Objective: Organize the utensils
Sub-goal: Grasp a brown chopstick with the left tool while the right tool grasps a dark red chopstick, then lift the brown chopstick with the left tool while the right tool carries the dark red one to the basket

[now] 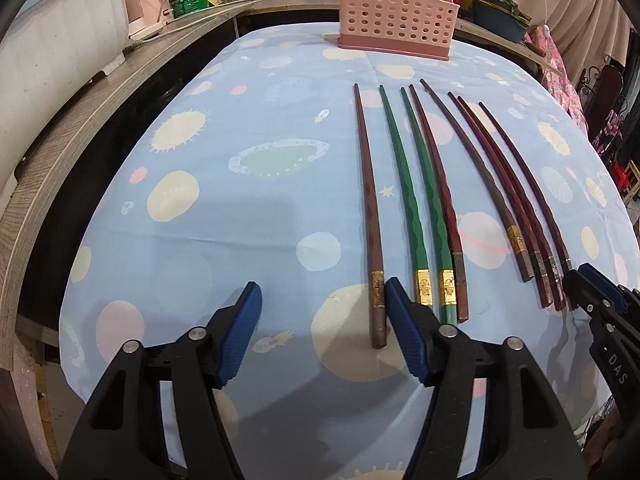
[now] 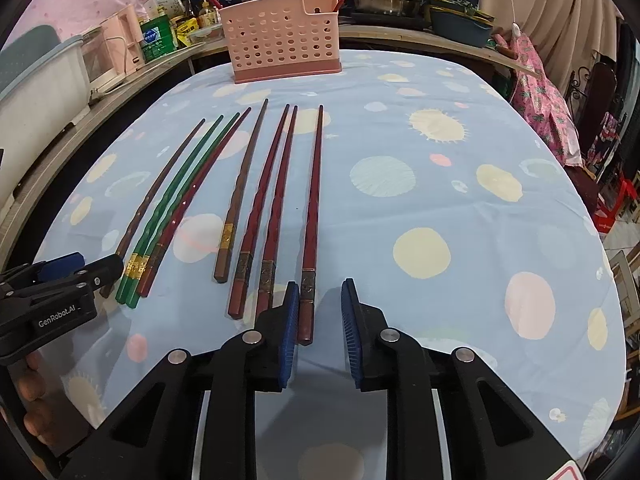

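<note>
Pointing steeply down at the patterned tablecloth [image 1: 240, 200], the left gripper [image 1: 322, 312] holds its fingers apart astride the butt of the leftmost brown chopstick [image 1: 366, 200], at lower centre; the right gripper [image 2: 320, 304], fingers narrowly apart, brackets the rightmost red chopstick [image 2: 314, 200] without pressing it; the pink perforated utensil holder [image 1: 394, 16] stands at top centre.
</note>
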### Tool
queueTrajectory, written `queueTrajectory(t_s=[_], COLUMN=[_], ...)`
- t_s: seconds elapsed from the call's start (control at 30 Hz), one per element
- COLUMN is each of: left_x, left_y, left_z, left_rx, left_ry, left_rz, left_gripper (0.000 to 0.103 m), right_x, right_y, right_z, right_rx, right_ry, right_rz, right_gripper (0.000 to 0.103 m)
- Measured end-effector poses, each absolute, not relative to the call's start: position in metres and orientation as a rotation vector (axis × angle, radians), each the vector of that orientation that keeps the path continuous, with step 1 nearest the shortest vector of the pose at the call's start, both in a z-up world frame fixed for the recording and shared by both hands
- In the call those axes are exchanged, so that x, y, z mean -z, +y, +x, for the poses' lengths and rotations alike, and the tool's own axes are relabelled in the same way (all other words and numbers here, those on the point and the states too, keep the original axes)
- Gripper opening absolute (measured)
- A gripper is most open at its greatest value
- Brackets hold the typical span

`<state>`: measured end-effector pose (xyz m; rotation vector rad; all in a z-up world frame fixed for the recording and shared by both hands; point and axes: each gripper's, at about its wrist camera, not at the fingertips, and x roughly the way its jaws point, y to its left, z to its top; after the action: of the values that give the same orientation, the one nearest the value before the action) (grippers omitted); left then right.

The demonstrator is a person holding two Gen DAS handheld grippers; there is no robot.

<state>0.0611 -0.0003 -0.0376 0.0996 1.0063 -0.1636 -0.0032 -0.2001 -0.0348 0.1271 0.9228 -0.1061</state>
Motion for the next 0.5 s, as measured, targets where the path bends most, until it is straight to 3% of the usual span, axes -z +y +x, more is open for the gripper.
queueTrajectory(t_s=[0.17, 0.33, 0.5], left_x=[0.036, 0.035, 0.033], left_y=[-0.001, 0.0, 0.005], left_z=[0.061, 0.061, 0.064], left_rx=[0.178, 0.18, 0.188], left_ry=[1.006, 1.007, 1.023], left_rz=[0.108, 0.113, 0.092], left_gripper=[0.041, 0.014, 0.008], right_x=[0.034, 0.034, 0.03], right_y=[-0.204, -0.209, -0.213], right_z=[-0.003, -0.004, -0.007], right_rx=[0.11, 0.11, 0.111], right_ry=[0.928, 0.935, 0.931], right_rz=[0.134, 0.151, 0.163], right_gripper=[0.012, 0.007, 0.007])
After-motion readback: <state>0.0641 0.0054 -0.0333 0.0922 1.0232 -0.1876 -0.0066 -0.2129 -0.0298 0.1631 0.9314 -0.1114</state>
